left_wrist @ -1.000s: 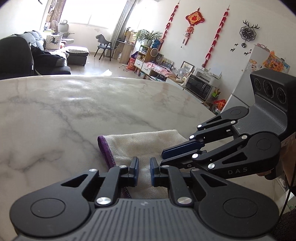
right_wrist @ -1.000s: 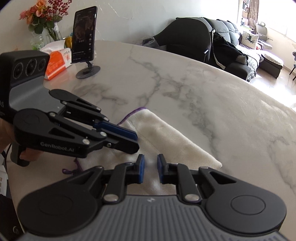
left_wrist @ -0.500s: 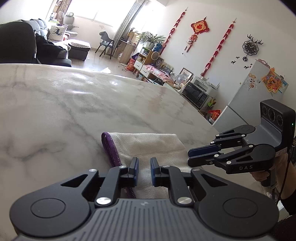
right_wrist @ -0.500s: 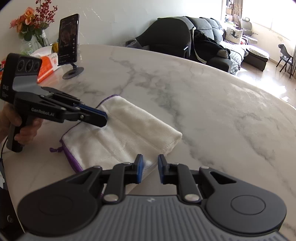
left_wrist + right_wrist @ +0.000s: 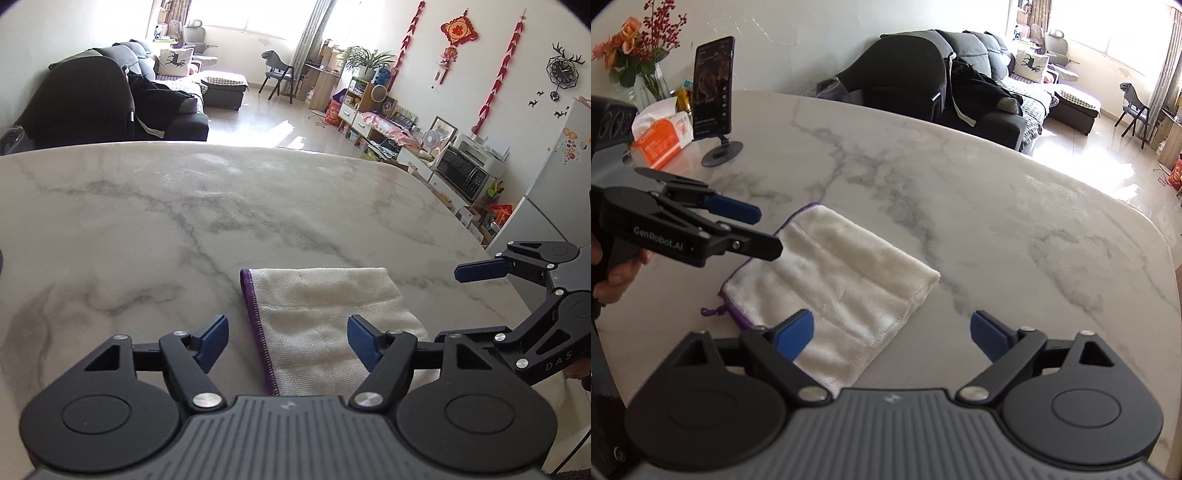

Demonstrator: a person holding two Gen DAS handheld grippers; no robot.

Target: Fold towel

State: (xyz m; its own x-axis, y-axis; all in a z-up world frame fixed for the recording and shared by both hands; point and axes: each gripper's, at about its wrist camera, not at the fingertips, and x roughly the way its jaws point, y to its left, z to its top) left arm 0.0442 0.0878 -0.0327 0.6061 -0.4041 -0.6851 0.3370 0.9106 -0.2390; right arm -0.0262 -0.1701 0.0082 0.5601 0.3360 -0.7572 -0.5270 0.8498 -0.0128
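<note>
Towel (image 5: 846, 284) lies folded (purple-edged); left gripper (image 5: 287, 338) and right gripper (image 5: 892, 334) tilt downward above it, jaws opening, empty.

The folded towel (image 5: 834, 291) lies on the table (image 5: 1015, 236), near its front edge. At the table's far left stand a phone on a stand (image 5: 714, 96), a tissue box (image 5: 661, 138) beside it and a flower vase (image 5: 646, 85) behind. A sofa (image 5: 964, 92) stands beyond the table.

Home living rm: sofa (image 5: 110, 96), marble table (image 5: 184, 206), fridge (image 5: 561, 155), microwave (image 5: 463, 177), wall clock (image 5: 563, 72).

"GenRobot.AI" in white on the left gripper (image 5: 766, 236), "DAS" in grey on the right gripper (image 5: 469, 302)
</note>
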